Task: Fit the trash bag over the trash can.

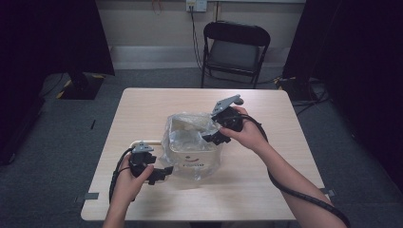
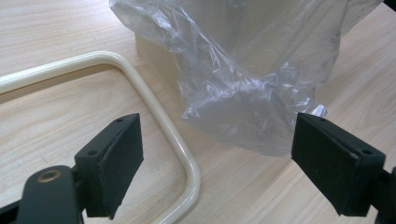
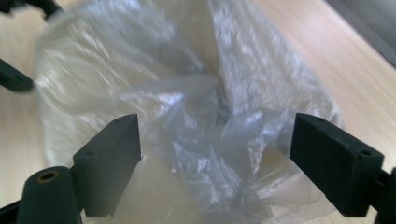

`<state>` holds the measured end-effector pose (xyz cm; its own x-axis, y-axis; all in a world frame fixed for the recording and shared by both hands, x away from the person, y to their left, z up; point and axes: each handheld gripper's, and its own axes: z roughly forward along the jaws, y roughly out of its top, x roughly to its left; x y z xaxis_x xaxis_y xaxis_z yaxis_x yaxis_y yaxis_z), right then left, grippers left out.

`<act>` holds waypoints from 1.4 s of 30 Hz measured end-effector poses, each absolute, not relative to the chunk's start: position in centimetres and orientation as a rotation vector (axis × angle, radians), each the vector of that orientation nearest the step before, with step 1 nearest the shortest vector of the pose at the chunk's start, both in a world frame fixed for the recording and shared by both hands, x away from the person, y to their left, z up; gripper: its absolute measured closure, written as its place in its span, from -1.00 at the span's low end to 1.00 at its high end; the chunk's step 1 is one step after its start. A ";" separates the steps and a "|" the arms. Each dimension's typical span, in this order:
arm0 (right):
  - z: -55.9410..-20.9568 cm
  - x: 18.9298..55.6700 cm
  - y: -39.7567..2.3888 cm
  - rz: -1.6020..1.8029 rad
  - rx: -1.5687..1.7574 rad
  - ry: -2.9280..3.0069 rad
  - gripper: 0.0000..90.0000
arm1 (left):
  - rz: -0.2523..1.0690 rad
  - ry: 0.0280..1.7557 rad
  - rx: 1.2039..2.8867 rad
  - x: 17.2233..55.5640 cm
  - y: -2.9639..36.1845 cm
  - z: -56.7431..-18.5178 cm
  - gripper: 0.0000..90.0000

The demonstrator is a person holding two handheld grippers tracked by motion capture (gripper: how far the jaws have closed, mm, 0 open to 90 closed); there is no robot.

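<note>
my fingers [image 2: 116,163] on the left gripper [image 1: 159,175] stand wide apart with nothing between them, low over the table [image 1: 266,190] at the near left corner of the bin [image 1: 192,159]. ahead of them the clear plastic bag [image 2: 243,93] hangs bunched down the outside of the bin, its lowest fold resting on the wood, and the cream handle [image 2: 154,112] lies flat on the table just beside it (its bend curves under my left finger). my right gripper [image 1: 214,137] is spread just as wide and grips nothing; it hovers over the right side of the bin's mouth, looking down into the crumpled bag lining it. the bin stands upright near the middle of the table.
</note>
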<state>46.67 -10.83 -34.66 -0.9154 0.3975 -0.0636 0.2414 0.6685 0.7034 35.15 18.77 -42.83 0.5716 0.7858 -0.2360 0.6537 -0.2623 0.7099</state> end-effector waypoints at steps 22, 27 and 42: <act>-37.2 47.9 -7.3 0.968 0.495 2.757 -0.64 | 0.190 1.156 2.001 35.2 18.9 -43.1 -0.64; -37.7 47.9 -7.5 0.901 0.478 2.775 -0.61 | 0.188 1.155 2.002 35.2 18.8 -43.1 -0.64; -36.1 47.8 -7.7 1.056 0.563 2.729 -0.66 | 0.189 1.150 2.011 35.2 18.8 -43.1 -0.64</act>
